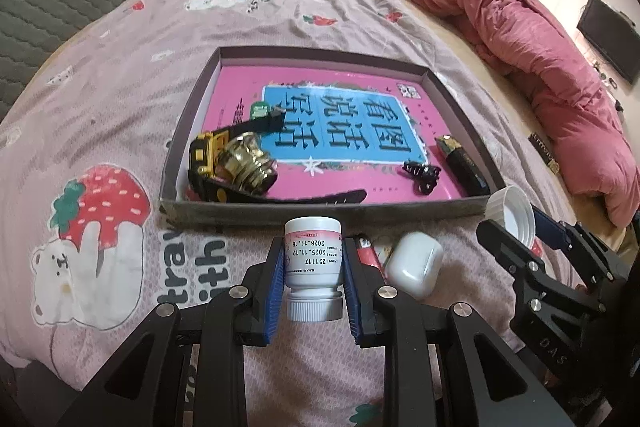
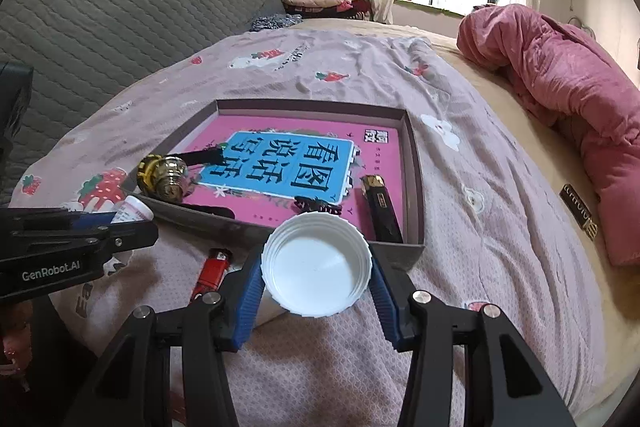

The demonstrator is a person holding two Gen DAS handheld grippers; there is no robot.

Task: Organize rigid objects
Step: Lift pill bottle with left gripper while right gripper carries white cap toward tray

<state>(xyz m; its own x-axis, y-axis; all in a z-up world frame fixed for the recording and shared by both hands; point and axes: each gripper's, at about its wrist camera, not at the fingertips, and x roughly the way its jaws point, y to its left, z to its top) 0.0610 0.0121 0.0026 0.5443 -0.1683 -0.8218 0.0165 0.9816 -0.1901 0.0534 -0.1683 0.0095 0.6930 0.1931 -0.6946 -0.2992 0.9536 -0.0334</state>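
Currently the left gripper (image 1: pixel 313 281) is clamped on a small white bottle (image 1: pixel 312 259), its blue pads pressing the bottle's two sides. The bottle lies along the fingers with its bare threaded neck toward the camera and its printed label facing up. It is held above the pink strawberry-print bedspread (image 1: pixel 120 87), just short of the near wall of a shallow cardboard tray (image 1: pixel 188 123).

The right gripper (image 2: pixel 316 277) grips a white ribbed cap (image 2: pixel 318 263) by its rim, hollow side facing the camera, also just in front of the tray.

Inside the tray: a pink book (image 1: pixel 352 99) lining the floor, a yellow-and-black watch (image 1: pixel 208 155), a brass knob (image 1: pixel 248 163), a small black clip (image 1: pixel 422 175) and a dark lighter (image 1: pixel 460 163) along the right wall.

On the bedspread, between the grippers and near the tray: a red lighter (image 2: pixel 214 267) and a white earbud case (image 1: pixel 416 263).
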